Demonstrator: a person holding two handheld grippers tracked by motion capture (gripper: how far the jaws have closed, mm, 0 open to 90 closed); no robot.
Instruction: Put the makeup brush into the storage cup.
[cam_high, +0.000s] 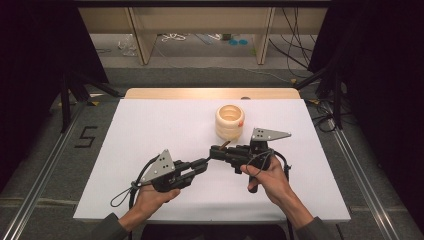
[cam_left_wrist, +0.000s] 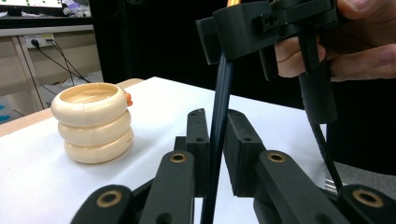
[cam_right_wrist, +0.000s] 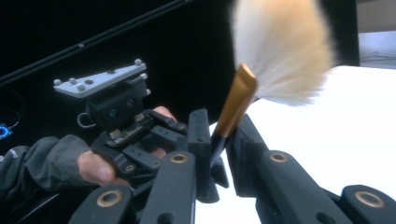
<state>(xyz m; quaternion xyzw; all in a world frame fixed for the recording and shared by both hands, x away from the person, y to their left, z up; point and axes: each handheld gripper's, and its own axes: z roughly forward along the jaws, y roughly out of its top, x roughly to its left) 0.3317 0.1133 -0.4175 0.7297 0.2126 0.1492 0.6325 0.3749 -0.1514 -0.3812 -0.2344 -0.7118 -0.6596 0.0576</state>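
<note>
— While both tongs pinch the brush (cam_right_wrist: 233, 105), which way does it run?
— Handle in the left gripper (cam_high: 204, 164), ferrule in the right gripper (cam_high: 216, 151), both clamped; bristles toward the holder (cam_high: 230, 121).

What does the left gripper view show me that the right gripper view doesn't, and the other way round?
Left gripper view: a stack of three cream rings and the dark handle. Right gripper view: fluffy pale bristles and a gold ferrule. Shared: the brush clamped between each view's own black jaws, above the white table.
</note>
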